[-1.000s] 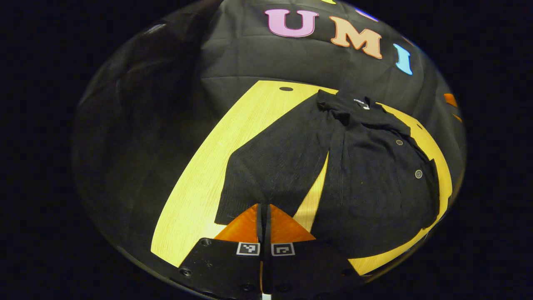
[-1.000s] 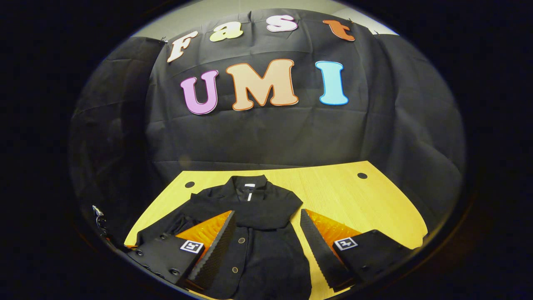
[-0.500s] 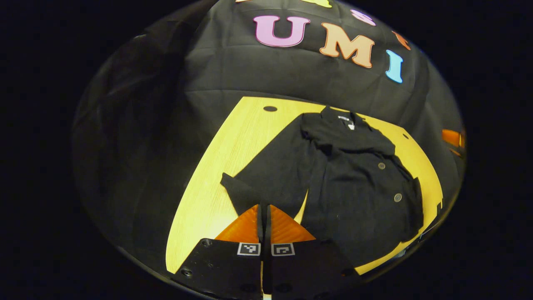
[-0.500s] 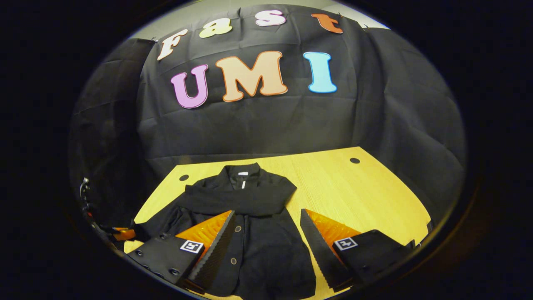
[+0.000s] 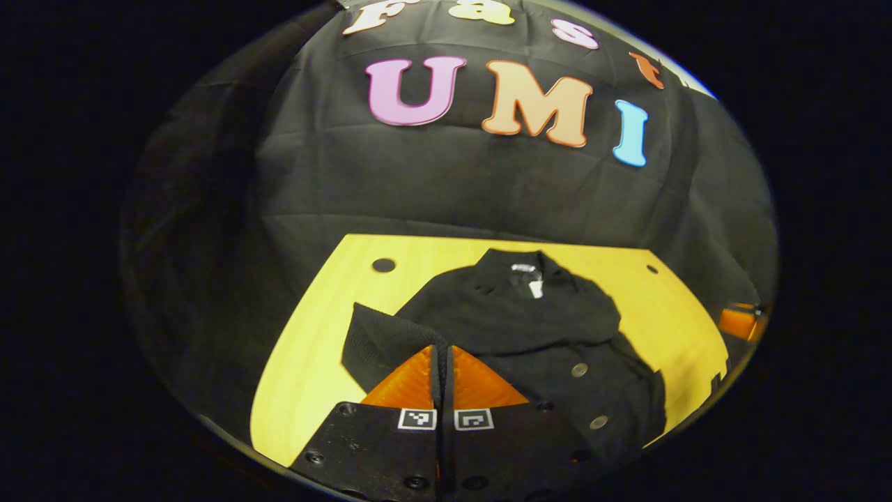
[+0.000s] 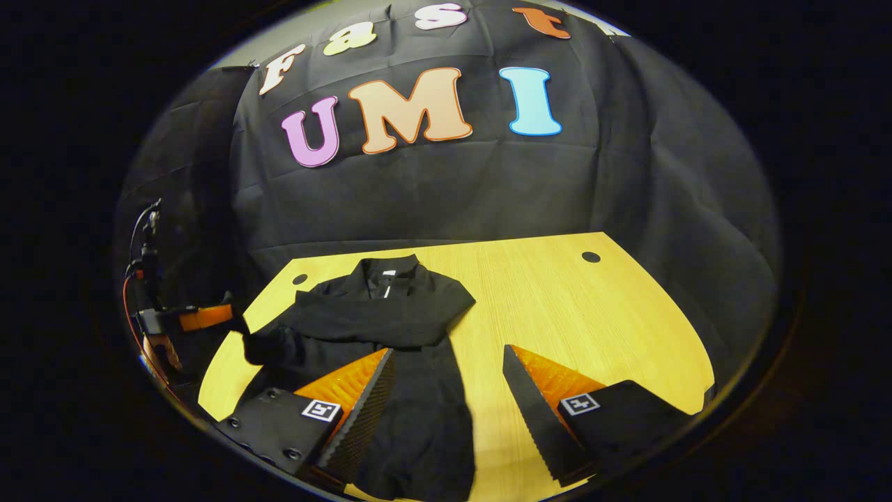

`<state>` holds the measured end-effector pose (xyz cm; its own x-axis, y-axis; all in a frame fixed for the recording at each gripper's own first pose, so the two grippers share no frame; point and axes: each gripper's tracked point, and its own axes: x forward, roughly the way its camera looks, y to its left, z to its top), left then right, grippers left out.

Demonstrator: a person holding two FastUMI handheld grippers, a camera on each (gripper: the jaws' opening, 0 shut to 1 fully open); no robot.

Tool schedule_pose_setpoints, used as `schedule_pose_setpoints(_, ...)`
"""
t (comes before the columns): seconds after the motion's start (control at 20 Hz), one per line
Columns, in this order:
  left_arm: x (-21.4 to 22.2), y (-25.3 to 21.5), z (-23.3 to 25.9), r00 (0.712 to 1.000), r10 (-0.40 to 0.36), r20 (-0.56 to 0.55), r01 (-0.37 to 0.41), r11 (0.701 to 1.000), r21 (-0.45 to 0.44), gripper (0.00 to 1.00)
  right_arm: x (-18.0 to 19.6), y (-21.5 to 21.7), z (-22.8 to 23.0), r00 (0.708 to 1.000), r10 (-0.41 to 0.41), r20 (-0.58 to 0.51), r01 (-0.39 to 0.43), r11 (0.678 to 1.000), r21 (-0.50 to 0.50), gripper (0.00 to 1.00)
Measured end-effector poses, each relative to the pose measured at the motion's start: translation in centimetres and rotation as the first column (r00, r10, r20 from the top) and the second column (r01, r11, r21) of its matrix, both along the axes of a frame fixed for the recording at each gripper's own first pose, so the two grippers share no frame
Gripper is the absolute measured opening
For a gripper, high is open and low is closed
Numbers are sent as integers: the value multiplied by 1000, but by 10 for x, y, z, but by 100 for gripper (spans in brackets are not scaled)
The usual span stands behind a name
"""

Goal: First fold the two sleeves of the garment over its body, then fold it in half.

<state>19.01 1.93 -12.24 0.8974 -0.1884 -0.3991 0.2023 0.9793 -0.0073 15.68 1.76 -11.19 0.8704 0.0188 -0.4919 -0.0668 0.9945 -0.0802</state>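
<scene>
Black cloth, soft and rather thick, sits between the fingers of the left gripper: they are pressed together on the cuff of a sleeve, and the cuff bends up over them in a loose curl. This shows how the jacket handles. I judge it as limp and not slippery, a little heavy for its kind, so it hangs and drags from any single point and keeps no shape by itself. It is not fragile. The good place to hold is the hem of the cuff, as now, because a pinch in the middle of the sleeve would only bunch the cloth.

The jacket lies flat on the yellow wooden table, collar toward the wall, buttons up. One sleeve lies already across the chest just below the collar.

The left gripper points forward and slightly down, low over the near left part of the table. In the right gripper view it stands at the far left edge, a dark unit with cables above it.

The right gripper holds nothing; its fingers are wide apart. It hovers above the lower body of the jacket, tilted down toward the table, with the hem under its left finger.
</scene>
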Motion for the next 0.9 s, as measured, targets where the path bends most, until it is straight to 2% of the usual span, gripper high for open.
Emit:
schedule_pose_setpoints(0.05, 10, -20, 9, 999, -16, 29, 16, 1000, 1, 0, 2, -8, -1, 1000, 5, -9, -5, 1000, 3, 98)
schedule_pose_setpoints(0.1, 20, -39, 15, 998, -33, 54, 33, 999, 4, 0, 3, -15, -2, 1000, 9, -16, -9, 1000, 8, 94)
schedule_pose_setpoints(0.15, 29, -60, 21, 995, -58, 78, 58, 998, 7, 0, 3, -22, -2, 1000, 12, -22, -11, 1000, 13, 94)
schedule_pose_setpoints(0.2, 36, -79, 24, 992, -76, 98, 75, 997, 13, 0, 4, -31, -2, 1000, 15, -25, -15, 1000, 16, 98)
schedule_pose_setpoints(0.45, 62, -175, 22, 980, -156, 123, 161, 986, -31, 0, 10, -73, 1, 1000, 5, -25, -4, 1000, 22, 98)
schedule_pose_setpoints(0.75, 74, -243, -24, 974, -222, 29, 223, 974, -24, 0, 14, -105, -1, 999, -22, -31, 23, 999, 34, 98)
schedule_pose_setpoints(0.9, 77, -266, -41, 973, -230, -22, 230, 973, -6, 0, 13, -104, -4, 999, -14, -46, 16, 999, 31, 98)
